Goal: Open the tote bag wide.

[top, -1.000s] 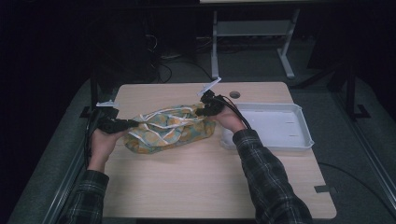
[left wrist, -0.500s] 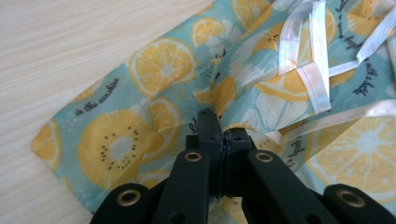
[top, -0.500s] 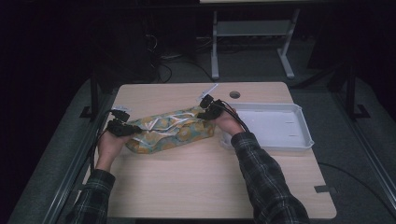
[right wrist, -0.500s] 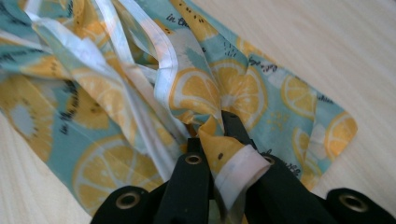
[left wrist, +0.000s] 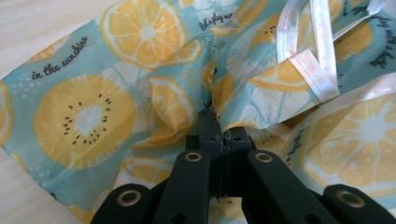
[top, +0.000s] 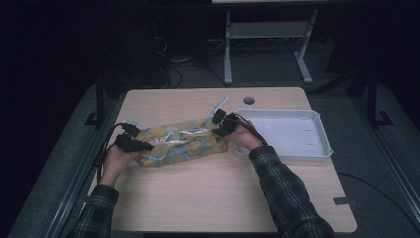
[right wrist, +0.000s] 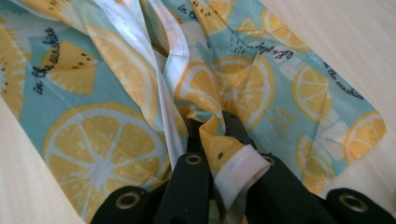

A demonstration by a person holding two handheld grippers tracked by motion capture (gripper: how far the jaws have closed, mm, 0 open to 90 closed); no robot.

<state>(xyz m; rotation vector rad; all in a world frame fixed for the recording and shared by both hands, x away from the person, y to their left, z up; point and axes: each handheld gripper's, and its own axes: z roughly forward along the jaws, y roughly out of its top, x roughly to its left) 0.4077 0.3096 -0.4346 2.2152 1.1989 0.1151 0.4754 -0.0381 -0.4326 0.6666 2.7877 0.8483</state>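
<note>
Citrus-print cloth (top: 181,144) is pinched at each end by left tongs (top: 141,145) and right tongs (top: 220,130), so it's laid flat on the counter (top: 198,193) for folding, probably

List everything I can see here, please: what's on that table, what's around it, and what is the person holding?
Cloth: one, light blue with yellow citrus slices and white straps, folded along the middle of the table, pinched at both ends.
Tray: one, white, shallow, at the table's right side.
Table: one, pale wood, with a round hole near its far edge.
Metal stand: one, grey, on the floor behind the table.
Left gripper: one, black, shut on the cloth's left end.
Right gripper: one, black, shut on the cloth's right end, white hem between its jaws.
Sleeves: two, dark plaid, at the bottom of the high view.
</note>
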